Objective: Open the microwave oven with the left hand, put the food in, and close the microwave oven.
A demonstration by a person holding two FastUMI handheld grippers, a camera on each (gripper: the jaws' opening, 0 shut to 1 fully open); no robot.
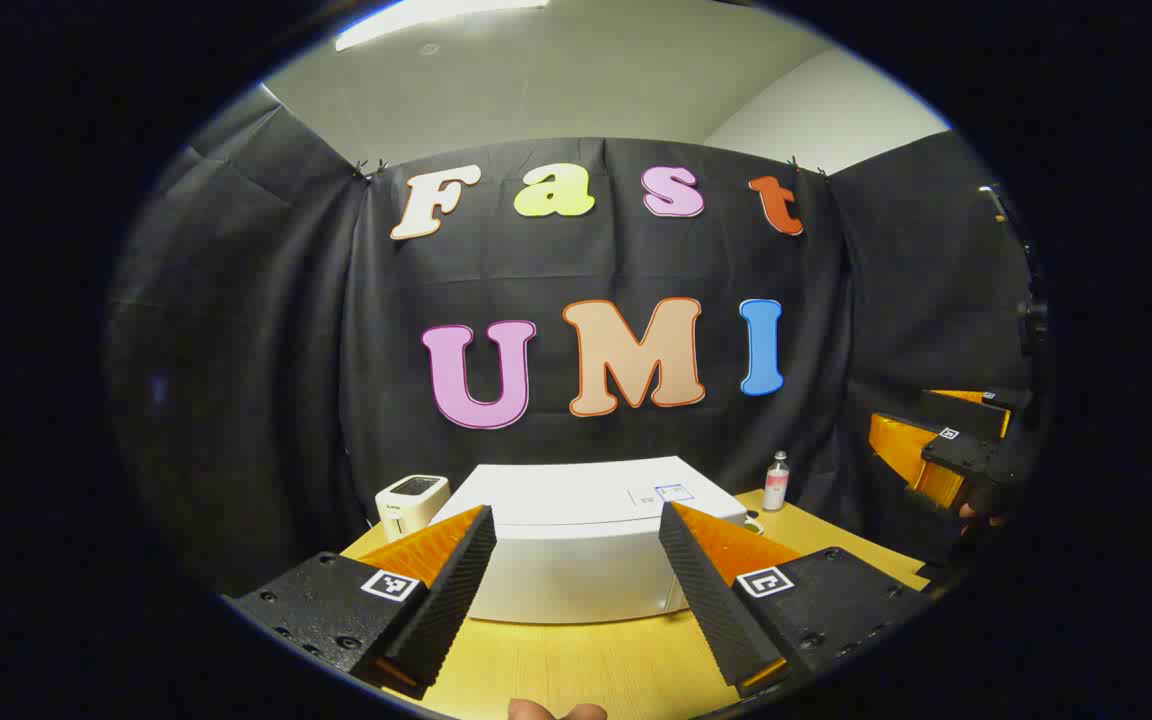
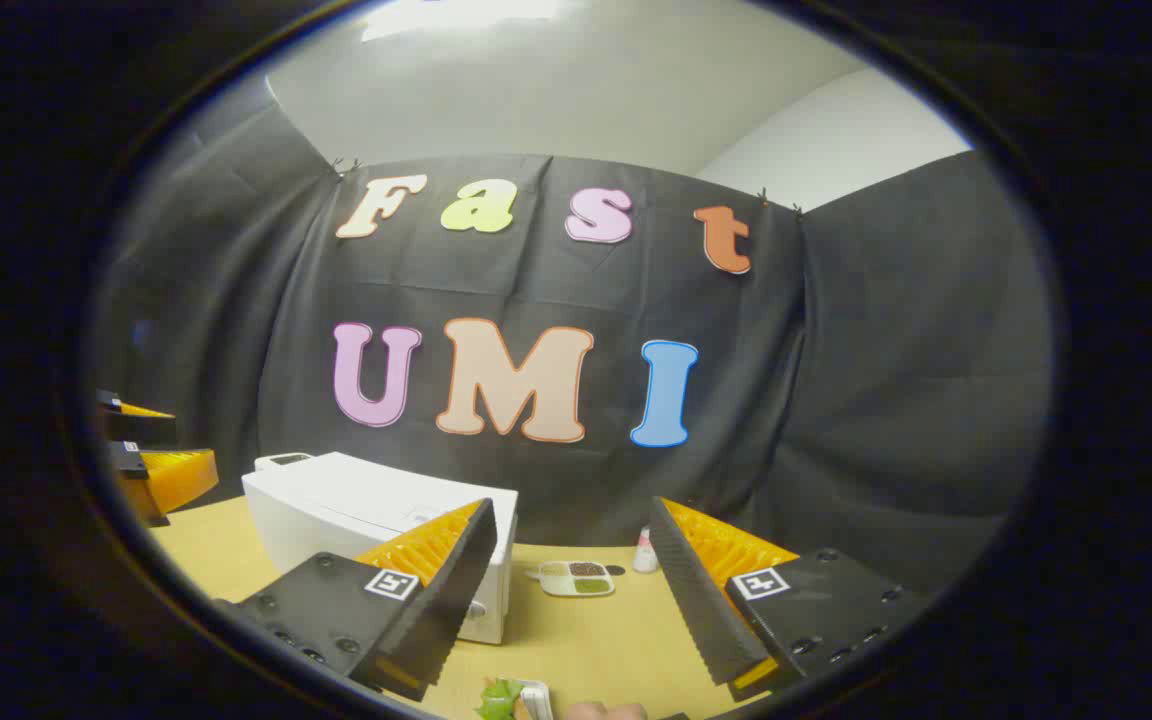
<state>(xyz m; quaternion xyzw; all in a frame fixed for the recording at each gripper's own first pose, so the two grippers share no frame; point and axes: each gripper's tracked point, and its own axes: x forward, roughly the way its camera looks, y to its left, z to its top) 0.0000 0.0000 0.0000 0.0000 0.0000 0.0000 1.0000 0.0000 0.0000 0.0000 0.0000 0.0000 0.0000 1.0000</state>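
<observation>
The white microwave (image 1: 576, 560) stands on the yellow table straight ahead of my left gripper (image 1: 576, 513), door shut. That gripper is open, hovering short of the microwave with nothing between its fingers. In the right gripper view the microwave (image 2: 356, 515) sits to the left, and the left gripper (image 2: 151, 465) shows at the far left edge. My right gripper (image 2: 571, 515) is open and empty above the table. A small compartment dish with dark and green food (image 2: 576, 578) lies beyond it. Something leafy green on a white plate (image 2: 501, 698) peeks in at the bottom edge.
A small white device (image 1: 411, 500) stands left of the microwave and a little bottle (image 1: 776, 480) to its right by the black cloth wall. The right gripper (image 1: 946, 455) hangs at the far right. Bare yellow table (image 1: 576, 670) lies before the microwave.
</observation>
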